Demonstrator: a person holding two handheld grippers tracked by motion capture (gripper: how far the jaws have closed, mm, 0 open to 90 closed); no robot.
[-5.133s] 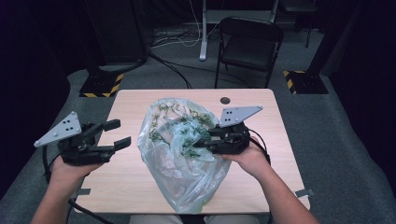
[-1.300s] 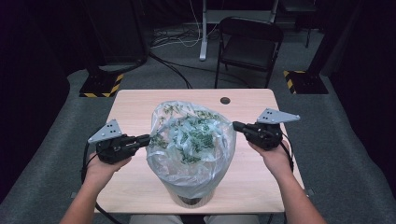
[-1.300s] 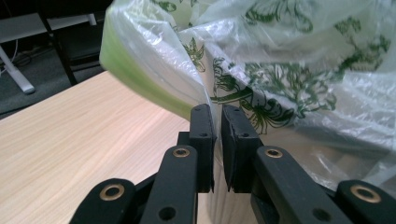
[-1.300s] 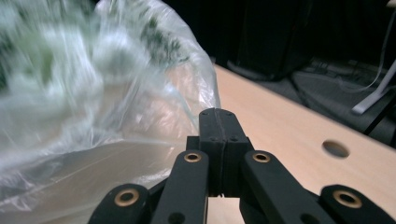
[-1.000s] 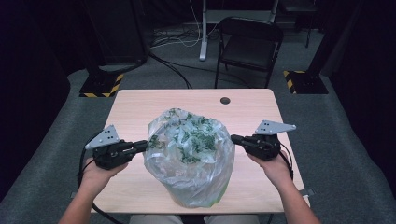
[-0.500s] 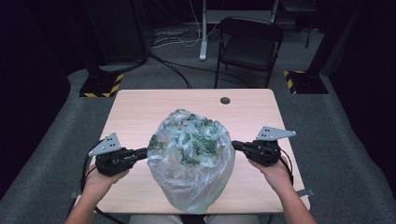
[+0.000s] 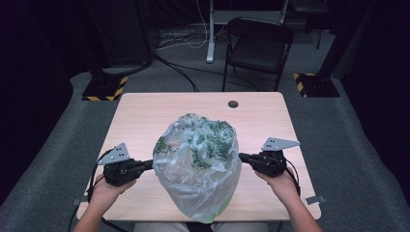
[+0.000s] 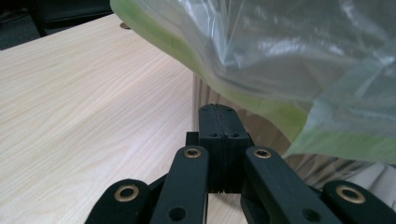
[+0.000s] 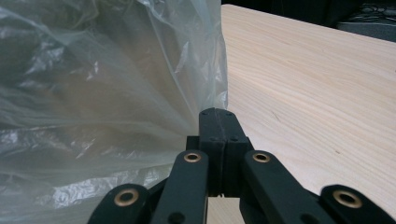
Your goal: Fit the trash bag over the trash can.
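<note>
Both grippers have sunk since the earlier high-view frames, and the clear plastic bag [image 7: 198, 164] has come down with them; its base now appears to sit on the wooden table [image 7: 145, 116] near the person's edge. Five seconds back the bag lay slack and open between the hands; it now stands as a drawn-up, rounded bundle with green leafy contents [image 7: 205, 145] gathered in its upper half.

Left gripper [image 7: 145, 165]: jaws pressed together, having just closed the last little way. In the left gripper view the pads [image 8: 219, 126] meet with no gap, directly below the green-tinted film [image 8: 261, 107]. Whether film is pinched between them cannot be confirmed from that angle, though in the high view the tips meet the bag's left side.

Right gripper [image 7: 244, 157]: jaws likewise together. In the right gripper view the plastic [image 9: 140, 93] fans out in pleats from the tips [image 9: 218, 122], which indicates a fold is clamped there.

Assessment: the bag is being lowered or settled with its two sides held out. With the weight seemingly transferred to the table, the likely next step is gathering or closing the mouth, or releasing. Risk: thin film may slip from the left pads, letting that side sag.
</note>
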